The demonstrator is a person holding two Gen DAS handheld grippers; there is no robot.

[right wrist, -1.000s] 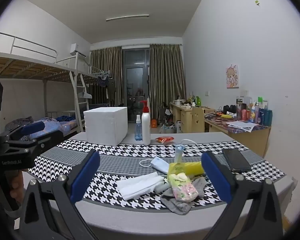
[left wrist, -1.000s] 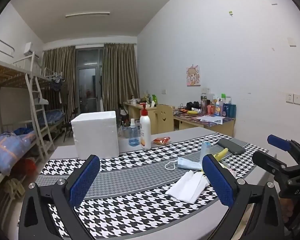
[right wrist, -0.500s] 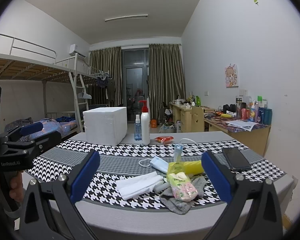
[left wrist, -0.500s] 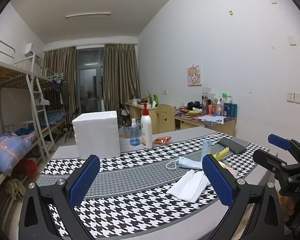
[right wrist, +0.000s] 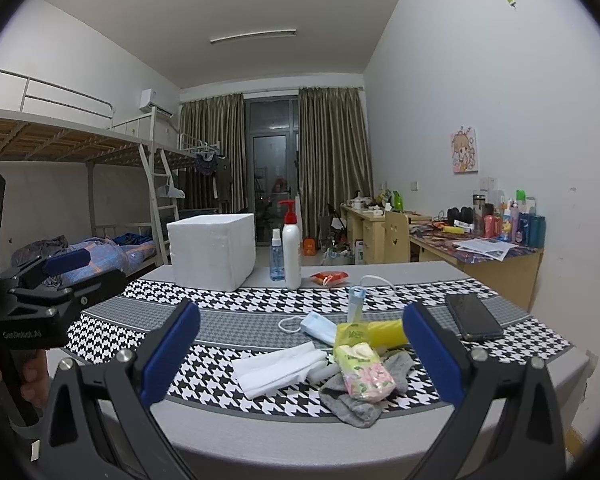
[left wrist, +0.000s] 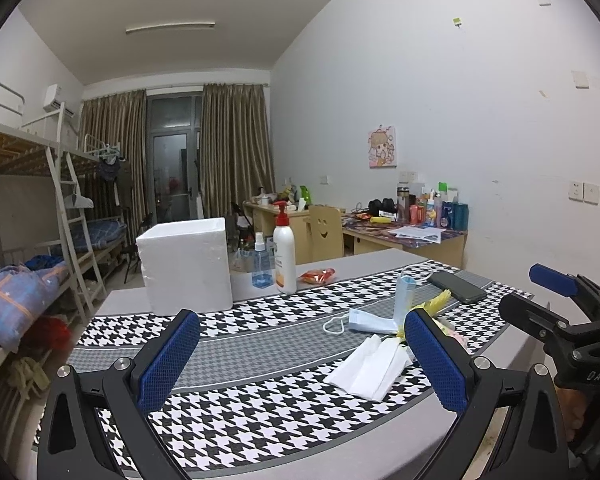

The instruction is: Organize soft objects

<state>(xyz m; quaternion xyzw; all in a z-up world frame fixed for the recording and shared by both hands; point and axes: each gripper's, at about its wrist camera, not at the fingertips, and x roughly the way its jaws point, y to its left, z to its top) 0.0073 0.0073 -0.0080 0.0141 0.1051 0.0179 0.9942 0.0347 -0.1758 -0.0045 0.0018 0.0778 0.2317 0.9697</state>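
Observation:
On the houndstooth tablecloth lies a small heap of soft items: a white folded cloth, a grey sock, a tissue pack, a yellow bag and a blue face mask. My right gripper is open, held above the table's near edge in front of the heap. My left gripper is open too, left of the heap, with nothing between its fingers. Each gripper shows at the edge of the other's view.
A white foam box stands at the back left. Beside it are a pump bottle, a small spray bottle and a red packet. A black phone lies at the right. Bunk beds and desks line the room.
Both grippers have drifted only slightly; the left view has shifted a little. Nothing on the table has moved and both stay open.

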